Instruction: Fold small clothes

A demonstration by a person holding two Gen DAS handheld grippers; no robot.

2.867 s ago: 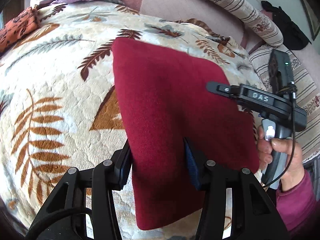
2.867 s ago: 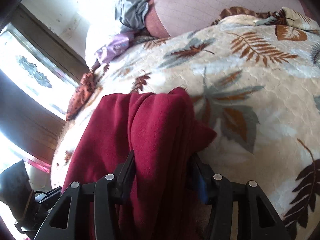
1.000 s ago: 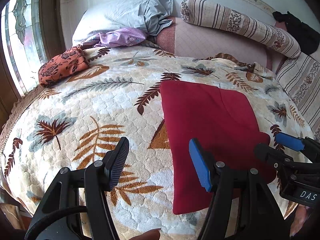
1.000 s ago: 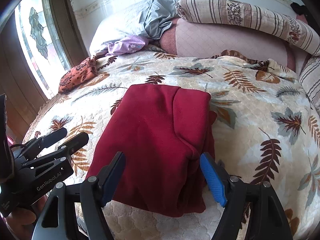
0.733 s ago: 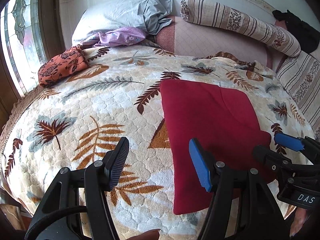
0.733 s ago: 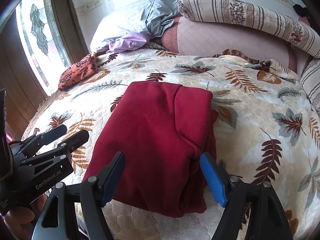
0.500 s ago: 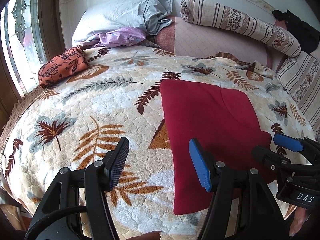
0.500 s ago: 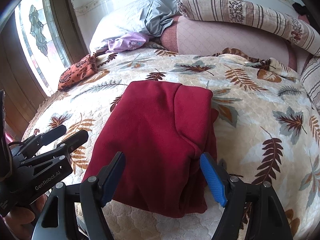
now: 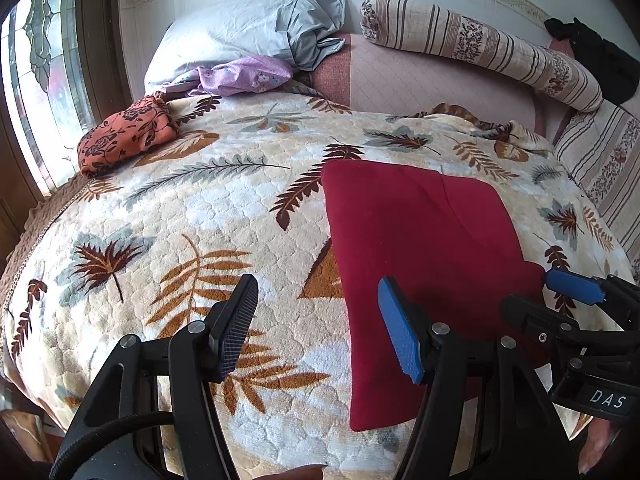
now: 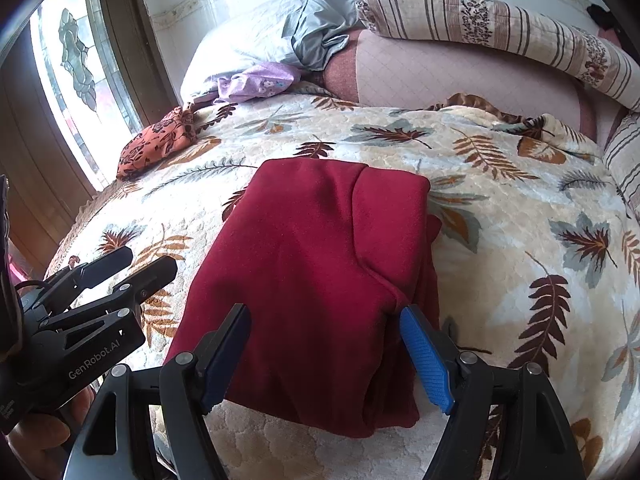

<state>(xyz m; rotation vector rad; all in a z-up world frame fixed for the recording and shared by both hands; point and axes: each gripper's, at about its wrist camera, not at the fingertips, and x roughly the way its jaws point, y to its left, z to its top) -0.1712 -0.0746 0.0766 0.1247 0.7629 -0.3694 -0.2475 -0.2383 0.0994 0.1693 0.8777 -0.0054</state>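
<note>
A dark red garment (image 9: 420, 240) lies folded into a rough rectangle on the leaf-patterned blanket (image 9: 180, 216); it also shows in the right wrist view (image 10: 320, 272), with a thicker folded edge on its right side. My left gripper (image 9: 316, 320) is open and empty, held above the blanket just left of the garment's near edge. My right gripper (image 10: 324, 348) is open and empty, held over the garment's near edge. Each gripper shows in the other's view: the right one (image 9: 560, 296) at right, the left one (image 10: 132, 264) at left.
An orange floral cloth (image 9: 124, 136) lies at the blanket's far left by the window. A purple cloth (image 9: 244, 76) and a grey pillow (image 9: 240, 36) lie at the back. A striped bolster (image 9: 480, 48) runs along the back right. The bed's near edge is just below the grippers.
Both grippers let go of the red garment and drew back and up from it, now open. In the last second nothing has visibly moved.
</note>
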